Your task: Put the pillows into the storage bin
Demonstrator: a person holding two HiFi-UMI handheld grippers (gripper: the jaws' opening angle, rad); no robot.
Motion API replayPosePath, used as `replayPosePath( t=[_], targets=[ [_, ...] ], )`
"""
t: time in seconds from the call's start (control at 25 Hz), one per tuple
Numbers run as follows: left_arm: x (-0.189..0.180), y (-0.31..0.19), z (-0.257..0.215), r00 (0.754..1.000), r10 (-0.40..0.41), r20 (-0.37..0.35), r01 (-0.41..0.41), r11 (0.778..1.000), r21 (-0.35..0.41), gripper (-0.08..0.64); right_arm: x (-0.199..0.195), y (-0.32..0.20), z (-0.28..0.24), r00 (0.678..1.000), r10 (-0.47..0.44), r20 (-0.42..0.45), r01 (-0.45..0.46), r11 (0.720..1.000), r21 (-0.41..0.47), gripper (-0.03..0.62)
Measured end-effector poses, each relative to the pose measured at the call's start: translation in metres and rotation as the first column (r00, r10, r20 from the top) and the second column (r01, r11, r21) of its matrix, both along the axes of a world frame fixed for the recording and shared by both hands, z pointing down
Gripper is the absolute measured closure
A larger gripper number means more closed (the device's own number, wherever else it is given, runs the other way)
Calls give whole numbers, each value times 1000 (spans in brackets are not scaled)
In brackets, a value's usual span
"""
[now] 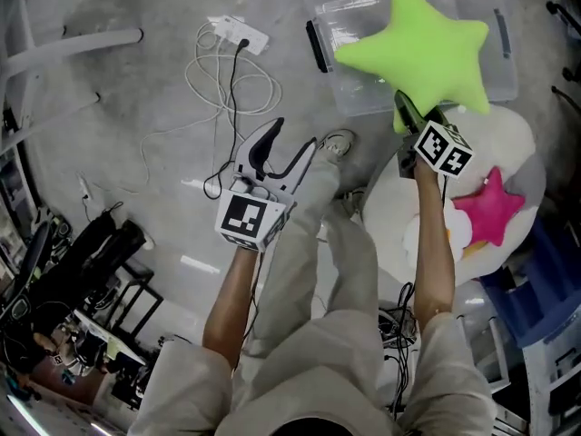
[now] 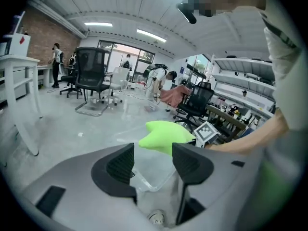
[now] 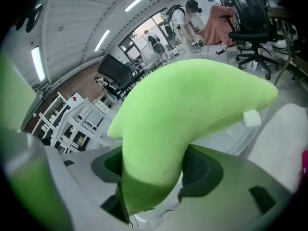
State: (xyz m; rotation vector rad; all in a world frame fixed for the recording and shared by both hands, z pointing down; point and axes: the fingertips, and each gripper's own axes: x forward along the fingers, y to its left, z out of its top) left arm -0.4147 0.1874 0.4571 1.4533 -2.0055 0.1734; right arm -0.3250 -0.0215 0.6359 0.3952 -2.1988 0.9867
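Observation:
A lime-green star pillow (image 1: 422,48) hangs over the clear plastic storage bin (image 1: 331,12) at the top of the head view. My right gripper (image 1: 416,114) is shut on one of its points; in the right gripper view the green star pillow (image 3: 183,114) fills the space between the jaws. A pink star pillow (image 1: 490,209) lies on a white round cushion (image 1: 508,134) at the right. My left gripper (image 1: 286,148) is open and empty over the floor, left of the bin. In the left gripper view the green pillow (image 2: 166,134) and the bin (image 2: 149,177) show beyond the parted jaws.
White cables and a power strip (image 1: 238,34) lie on the concrete floor left of the bin. A black-framed cart (image 1: 100,262) stands at the lower left. Blue furniture (image 1: 545,307) sits at the lower right. My legs and shoe (image 1: 338,142) are between the grippers.

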Motion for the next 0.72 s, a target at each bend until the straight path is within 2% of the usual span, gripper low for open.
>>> replayPosePath(
  t=[0.16, 0.24, 0.36, 0.56, 0.64, 0.72],
  targets=[
    [-6, 25, 3, 999, -53, -6, 53, 999, -8, 319, -34, 12, 11, 999, -37, -6, 37, 999, -16, 281],
    [-6, 29, 5, 998, -58, -11, 58, 998, -9, 319, -46, 12, 21, 999, -33, -12, 33, 999, -12, 255],
    [-9, 28, 7, 999, -47, -9, 47, 999, -7, 319, -59, 2, 40, 999, 17, -34, -16, 999, 29, 81],
    [-5, 9, 9, 1000, -3, -13, 3, 1000, -2, 319, -53, 11, 28, 994, -108, -34, 111, 987, 119, 74],
    [4, -5, 7, 1000, 26, -17, -26, 1000, 2, 319, -40, 12, 18, 994, -109, -13, 110, 985, 134, 74],
    [17, -21, 6, 997, 76, -16, -76, 997, 7, 319, -19, 6, 7, 998, -66, 17, 63, 988, 138, 74]
  ],
)
